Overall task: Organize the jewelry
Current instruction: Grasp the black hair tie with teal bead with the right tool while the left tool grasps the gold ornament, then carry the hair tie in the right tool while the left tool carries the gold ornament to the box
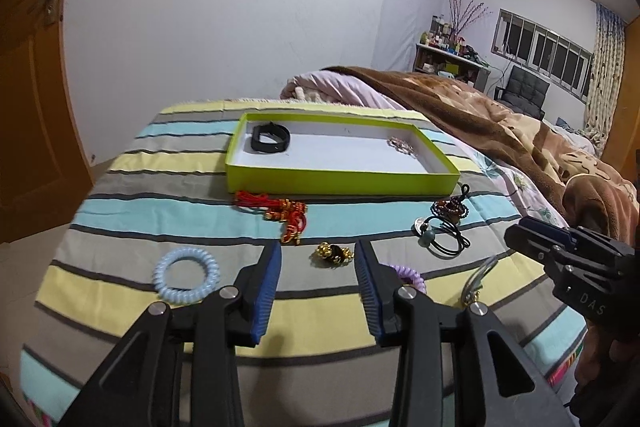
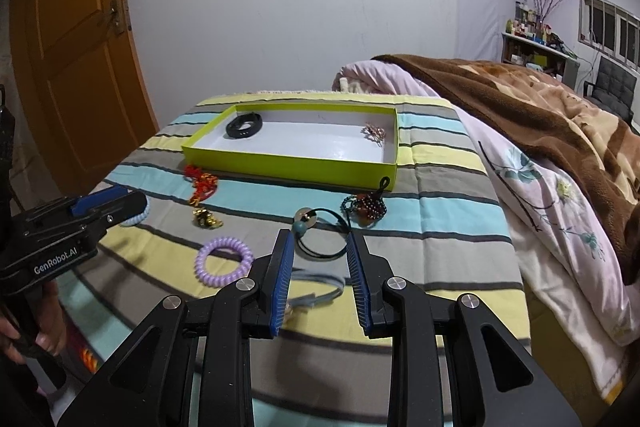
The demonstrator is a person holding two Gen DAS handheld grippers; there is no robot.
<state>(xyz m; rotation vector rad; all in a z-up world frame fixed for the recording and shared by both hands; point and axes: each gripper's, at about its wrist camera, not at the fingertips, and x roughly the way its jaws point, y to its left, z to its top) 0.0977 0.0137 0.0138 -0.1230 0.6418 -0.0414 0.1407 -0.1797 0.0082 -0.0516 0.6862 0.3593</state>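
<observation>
Striped bedcloth (image 1: 192, 223) bears green tray (image 1: 340, 179), white wall (image 1: 224, 11) behind.

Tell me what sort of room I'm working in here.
Most likely a home bedroom: a bed with a brown blanket, a wooden door, and a cluttered shelf by the window. The work surface is a striped cloth.

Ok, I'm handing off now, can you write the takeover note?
Left gripper: open, empty, aimed at the gold charm.
Right gripper: open, empty, over the black cord.
Done: black band and a sparkly piece lie in the green tray.
Left on the striped cloth: red tassel, blue coil, purple coil, dark beads, grey ring.
</observation>
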